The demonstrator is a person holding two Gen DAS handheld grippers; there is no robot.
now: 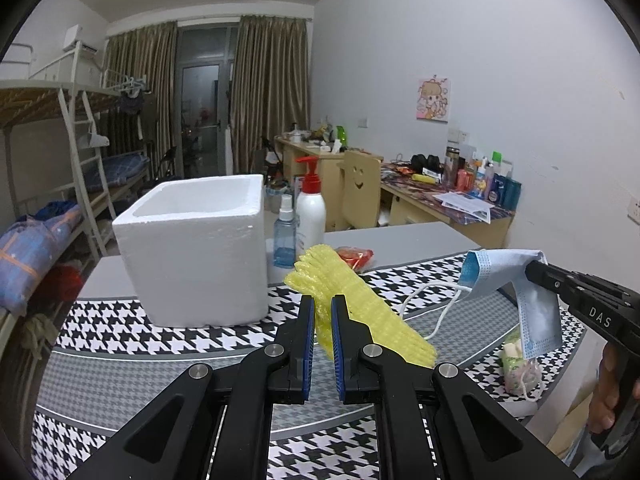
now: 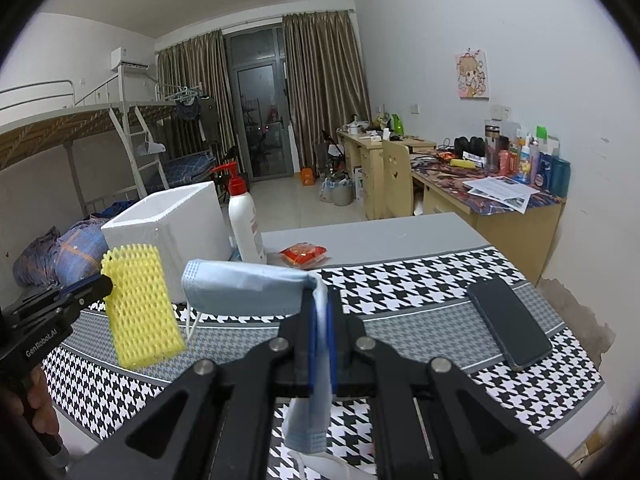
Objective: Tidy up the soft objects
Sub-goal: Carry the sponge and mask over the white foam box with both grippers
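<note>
Houndstooth cloth (image 2: 420, 284) over grey table (image 2: 360, 236); left fingers (image 1: 322, 320) pinch yellow foam net (image 1: 360, 304), right fingers (image 2: 320, 320) pinch mask (image 2: 244, 288).

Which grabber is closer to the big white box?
Left. The left gripper, holding yellow foam netting, is just beside the white box. The right gripper, holding the mask, is farther away.

Looks like a student dorm room: a metal bunk bed (image 1: 60, 120) with a ladder on the left, wooden desks (image 2: 500, 200) crowded with bottles along the right wall, brown curtains (image 2: 320, 92) around a balcony door, and an air conditioner (image 2: 130, 60) up high.
</note>
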